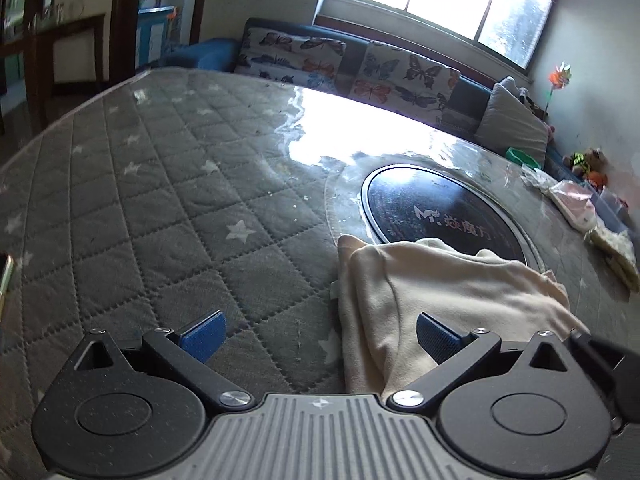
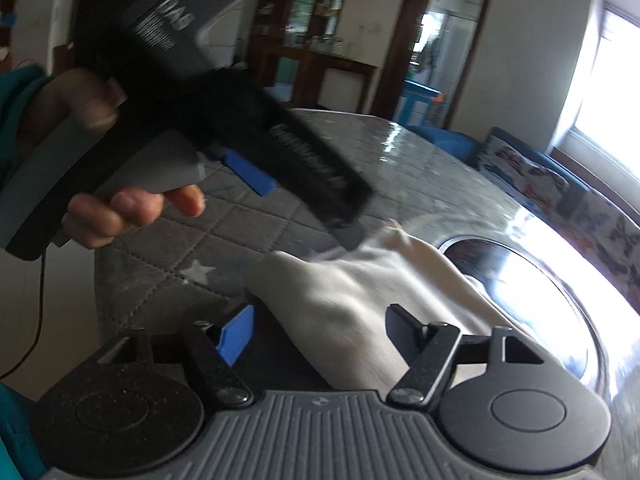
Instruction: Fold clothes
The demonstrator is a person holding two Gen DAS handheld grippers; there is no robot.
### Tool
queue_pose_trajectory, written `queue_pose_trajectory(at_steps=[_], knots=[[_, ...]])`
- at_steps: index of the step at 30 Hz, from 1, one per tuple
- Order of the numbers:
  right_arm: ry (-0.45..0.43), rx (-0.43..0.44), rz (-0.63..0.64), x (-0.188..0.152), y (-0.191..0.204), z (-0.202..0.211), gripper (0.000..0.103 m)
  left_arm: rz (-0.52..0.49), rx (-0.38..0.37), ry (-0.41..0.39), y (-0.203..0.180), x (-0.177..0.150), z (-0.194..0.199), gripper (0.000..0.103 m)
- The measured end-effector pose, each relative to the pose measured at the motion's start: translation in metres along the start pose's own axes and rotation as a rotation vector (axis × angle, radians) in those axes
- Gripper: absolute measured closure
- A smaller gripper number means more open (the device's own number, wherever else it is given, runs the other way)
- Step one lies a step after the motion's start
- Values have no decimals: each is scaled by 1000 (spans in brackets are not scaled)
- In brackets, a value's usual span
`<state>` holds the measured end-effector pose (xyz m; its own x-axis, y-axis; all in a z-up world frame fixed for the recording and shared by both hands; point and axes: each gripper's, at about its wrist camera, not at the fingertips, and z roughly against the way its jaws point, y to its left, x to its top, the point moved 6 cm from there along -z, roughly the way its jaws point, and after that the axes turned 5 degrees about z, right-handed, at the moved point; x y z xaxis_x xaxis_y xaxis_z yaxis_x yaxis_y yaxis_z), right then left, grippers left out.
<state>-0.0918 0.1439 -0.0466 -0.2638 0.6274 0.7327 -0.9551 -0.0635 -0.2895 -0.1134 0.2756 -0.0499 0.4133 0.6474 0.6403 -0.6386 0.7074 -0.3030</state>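
Both jaws agape, unladen, above cream garment (image 1: 440, 292).

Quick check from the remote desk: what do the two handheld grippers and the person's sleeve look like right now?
Each handheld gripper, left and right, has black linkage arms on round black pivot housings, a ribbed grey base and blue ribbed finger pads. From the right wrist view, the left unit shows a grey body with white lettering, a thin black cable, and a teal sleeve.
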Motion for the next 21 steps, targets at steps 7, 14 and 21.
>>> queue_pose_trajectory(at_steps=[7,14,21], knots=[[-14,-3,-40,5,-7,-9,81,181,-65,44,16,6,-3,0],[-96,78,-321,8,-46,11,86,393,-127,84,17,7,-4,0],[-163,114,-462,1,-71,26,87,602,-227,130,13,2,-9,0]])
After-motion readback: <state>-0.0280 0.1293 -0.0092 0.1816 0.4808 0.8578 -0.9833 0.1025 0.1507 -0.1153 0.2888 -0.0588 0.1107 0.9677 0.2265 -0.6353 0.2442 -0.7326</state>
